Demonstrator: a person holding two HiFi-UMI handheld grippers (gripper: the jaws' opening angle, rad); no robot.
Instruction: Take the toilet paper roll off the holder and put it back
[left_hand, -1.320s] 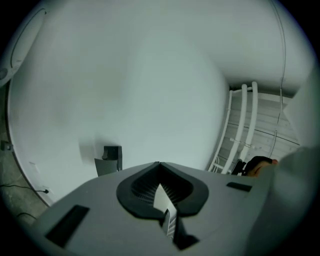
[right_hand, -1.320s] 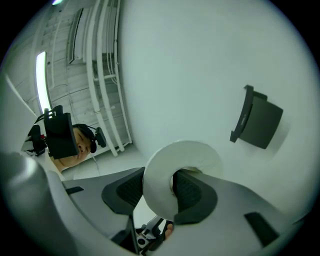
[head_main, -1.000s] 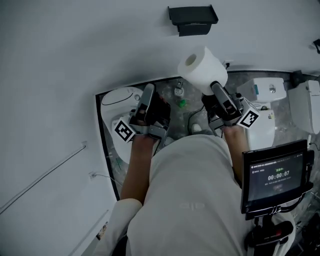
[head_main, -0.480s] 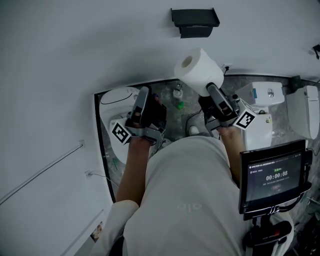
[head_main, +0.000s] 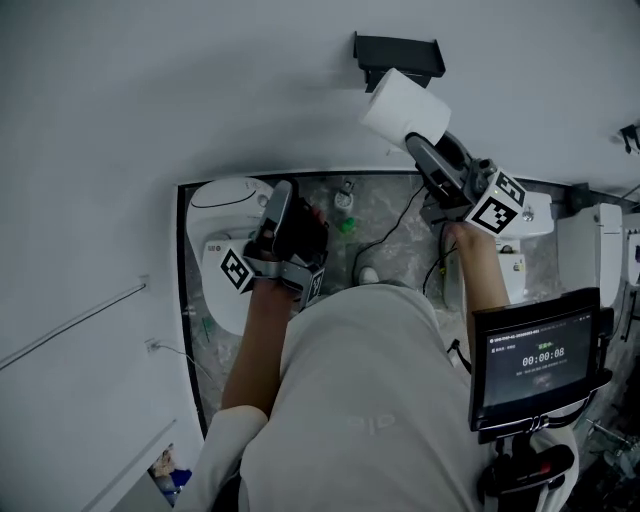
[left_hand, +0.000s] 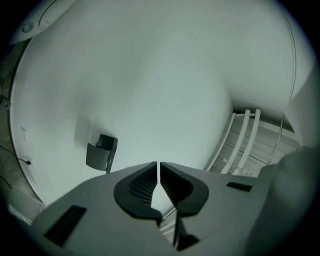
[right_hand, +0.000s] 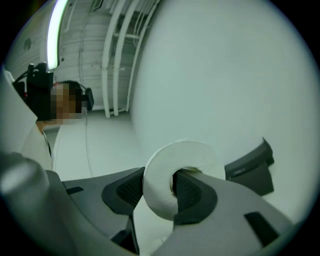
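Upper centre: toilet paper roll (head_main: 405, 105) just below the holder (head_main: 398, 55), in the right gripper (head_main: 418, 146); left gripper (head_main: 284, 192) lower left, beside the toilet (head_main: 215, 195); screen (head_main: 535, 360) lower right

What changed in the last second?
The right gripper carried the toilet paper roll up toward the black holder on the wall; the roll is now right by it. Grip unchanged, one jaw inside the roll. The left gripper stayed shut, empty, low.
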